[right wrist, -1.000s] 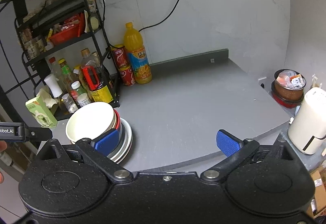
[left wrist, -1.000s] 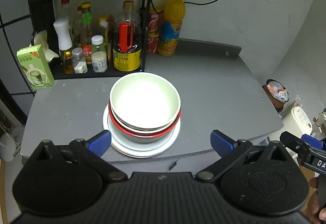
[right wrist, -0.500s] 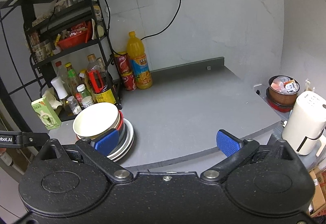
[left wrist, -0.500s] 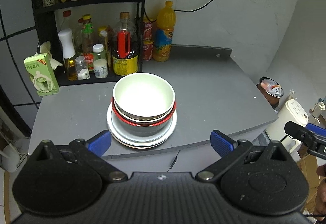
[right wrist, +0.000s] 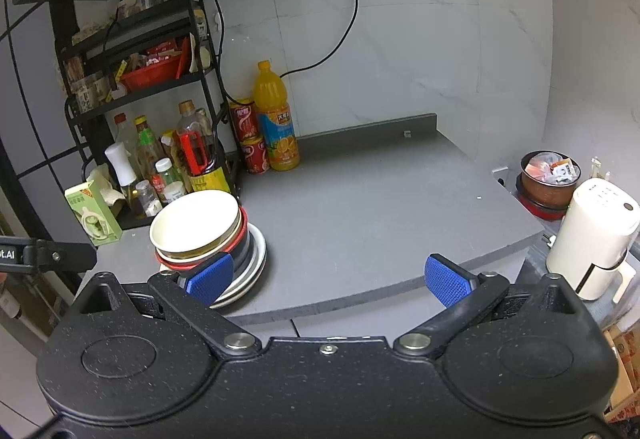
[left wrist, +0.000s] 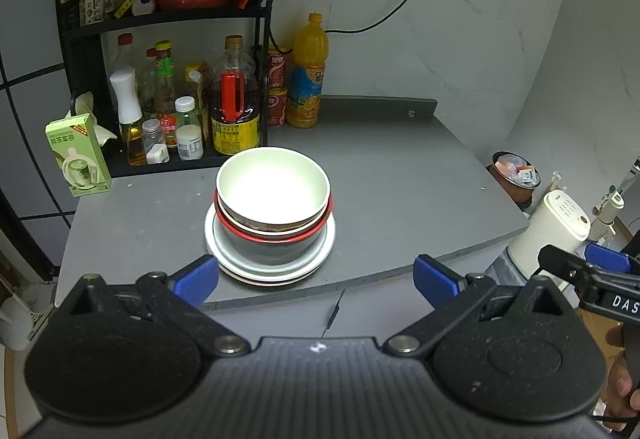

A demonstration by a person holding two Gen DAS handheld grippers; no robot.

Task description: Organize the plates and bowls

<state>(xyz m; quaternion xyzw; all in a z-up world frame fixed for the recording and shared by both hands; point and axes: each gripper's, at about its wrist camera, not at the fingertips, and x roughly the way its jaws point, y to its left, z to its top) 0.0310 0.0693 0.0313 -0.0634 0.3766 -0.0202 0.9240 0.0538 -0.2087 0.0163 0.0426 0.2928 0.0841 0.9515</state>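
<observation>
A stack stands near the front edge of the grey counter [left wrist: 400,175]: a cream bowl [left wrist: 273,186] nested in a red-rimmed bowl [left wrist: 272,235], on white plates [left wrist: 320,259]. The right wrist view shows the same cream bowl [right wrist: 195,225] and plates [right wrist: 258,259] at its left. My left gripper [left wrist: 316,277] is open and empty, held back in front of the counter edge. My right gripper [right wrist: 327,277] is open and empty too, off the counter's front, with its left pad overlapping the stack in the picture.
A black rack [left wrist: 160,15] with bottles and a red basket fills the back left. A green carton [left wrist: 78,155], an orange juice bottle [left wrist: 308,79] and red cans [left wrist: 278,99] stand nearby. A white appliance [right wrist: 592,235] and a brown pot [right wrist: 550,179] sit off the right edge.
Both grippers have pulled back and up from the counter, so the stack looks smaller and farther. Both stay open; the bowls and plates have not moved.
</observation>
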